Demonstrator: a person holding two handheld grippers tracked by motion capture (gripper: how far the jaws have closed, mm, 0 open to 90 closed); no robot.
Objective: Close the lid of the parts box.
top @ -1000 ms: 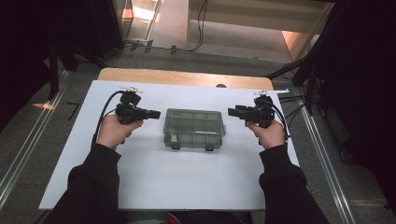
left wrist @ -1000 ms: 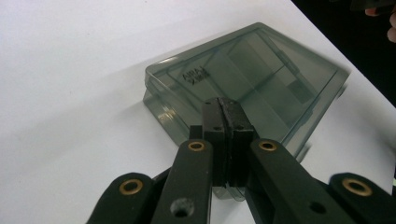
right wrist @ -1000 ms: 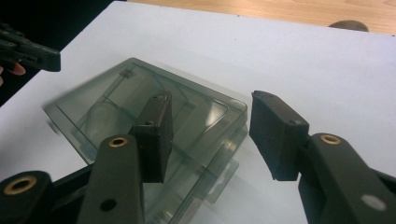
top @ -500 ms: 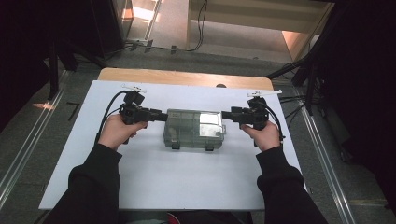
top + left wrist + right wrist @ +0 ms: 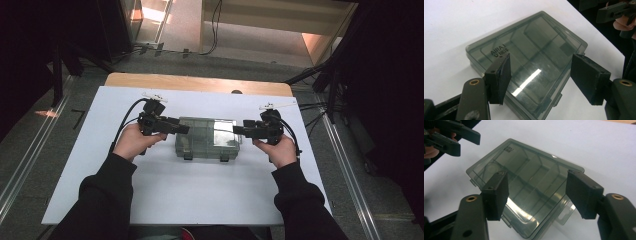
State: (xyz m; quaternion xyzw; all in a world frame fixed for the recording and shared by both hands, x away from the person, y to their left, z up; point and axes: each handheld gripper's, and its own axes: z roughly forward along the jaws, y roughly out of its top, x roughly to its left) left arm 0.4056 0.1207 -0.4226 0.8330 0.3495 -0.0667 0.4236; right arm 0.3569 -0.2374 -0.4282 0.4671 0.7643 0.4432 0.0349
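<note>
We find the smoky, see-through compartment box (image 5: 207, 138) lying flat and shut in the middle of the white table (image 5: 170, 195), its two latch tabs toward the person. The left gripper (image 5: 181, 128) and the right gripper (image 5: 239, 131) come at it from opposite short ends — we judge this mirrored approach is meant to steady or lift the box evenly. Both are spread wide and hold nothing: in each gripper view the black jaws stand apart over the lid, above the box. Whether either touches the lid, we cannot tell.
</note>
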